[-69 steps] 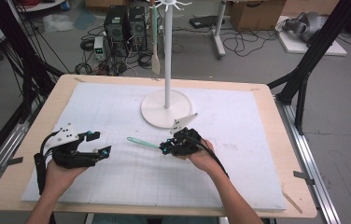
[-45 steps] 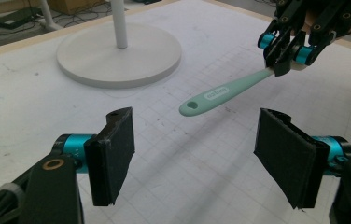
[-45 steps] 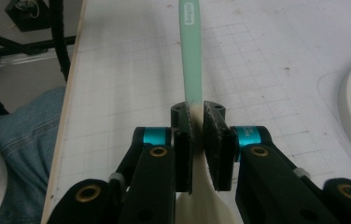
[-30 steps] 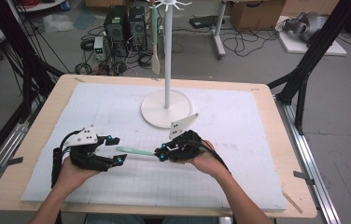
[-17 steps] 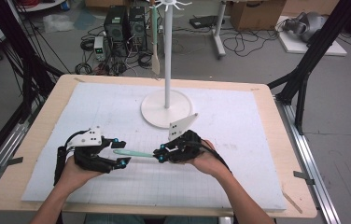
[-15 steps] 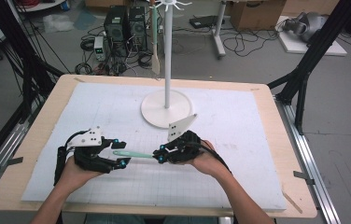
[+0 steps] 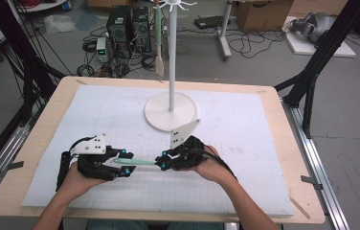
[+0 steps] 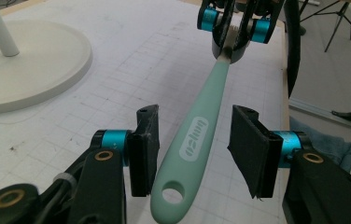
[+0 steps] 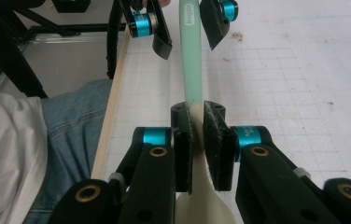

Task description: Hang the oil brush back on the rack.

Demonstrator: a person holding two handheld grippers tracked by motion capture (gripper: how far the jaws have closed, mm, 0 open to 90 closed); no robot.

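A spatula with a mint-green handle and a cream blade hangs level just above the white grid mat, between the two grippers. My right gripper is shut on its neck, where green meets cream. My left gripper has the handle's holed end between its jaws, which have just been closing. One pad stands right beside the handle, while the other pad remains a gap away. In the right gripper view the left gripper straddles the handle's far end.
A white stand with a round base and a tall pole rises behind the grippers. A wooden spoon hangs from its top hooks. The mat covers most of the wooden table; the near edge is close below the hands.
The left gripper moved right to the spatula's handle end, and its jaws have narrowed around it. The right gripper shifted a little left with the spatula, then held still.
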